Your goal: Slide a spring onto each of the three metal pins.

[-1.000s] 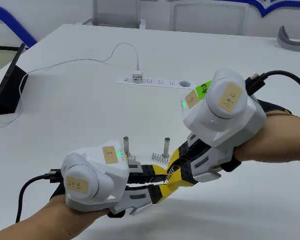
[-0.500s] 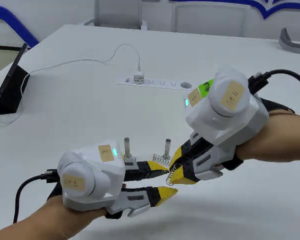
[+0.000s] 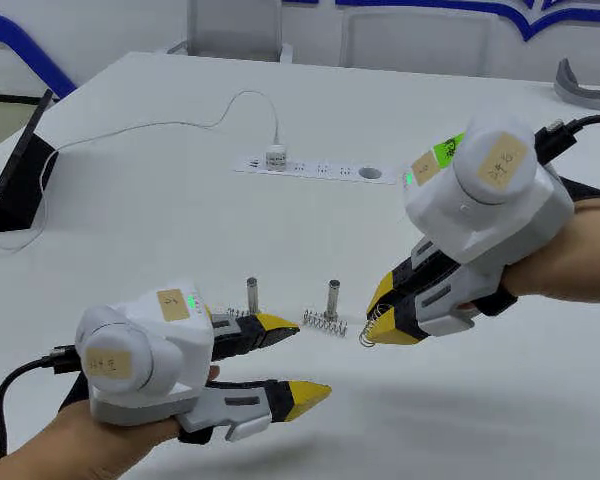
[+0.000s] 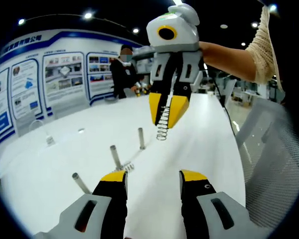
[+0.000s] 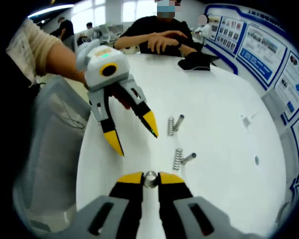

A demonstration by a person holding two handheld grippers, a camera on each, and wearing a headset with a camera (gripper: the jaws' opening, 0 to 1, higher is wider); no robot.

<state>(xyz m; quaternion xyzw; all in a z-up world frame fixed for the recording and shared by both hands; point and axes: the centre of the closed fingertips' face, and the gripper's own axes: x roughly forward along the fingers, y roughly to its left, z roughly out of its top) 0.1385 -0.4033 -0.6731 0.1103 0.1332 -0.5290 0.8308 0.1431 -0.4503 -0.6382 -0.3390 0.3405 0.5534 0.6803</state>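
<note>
Lower left of the head view: left gripper (image 3: pixel 298 360), jaws spread wide, nothing between them, yellow tips just over the white table (image 3: pixel 130 230). Right of centre: right gripper (image 3: pixel 378 331), angled down and to the left, jaws clamped on a spring (image 3: pixel 368 328). The coil pokes out past the yellow tips, close above the tabletop. The two grippers are apart, not touching.

Left gripper view: the right gripper sits at top centre, the held spring hanging down from its closed tips, above and a bit right of the pins. Three pins run in a diagonal line from lower left toward centre: near pin (image 4: pixel 81 182), middle pin (image 4: pixel 115 156), far pin (image 4: pixel 140 138). All stand on the table and the shafts look bare.

Centre of the head view: a loose spring (image 3: pixel 325 321) lies flat at the foot of the far pin, between that pin and the right gripper's tips. A second loose spring (image 3: pixel 238 313) lies just beside the base of the middle pin, close to the left gripper's upper jaw.

Right gripper view: the held spring shows end-on as a small ring between the closed tips at bottom centre. The left gripper is at upper left with its jaws apart. Two pins sit mid-frame, a spring lying beside each.

Upper centre of the head view: power strip (image 3: pixel 310 167) with a white cable (image 3: pixel 170 125) running off to the left. A black device (image 3: pixel 15 175) sits at the left edge. Top of the right gripper view: a seated person (image 5: pixel 164 30) at the far end of the table.
</note>
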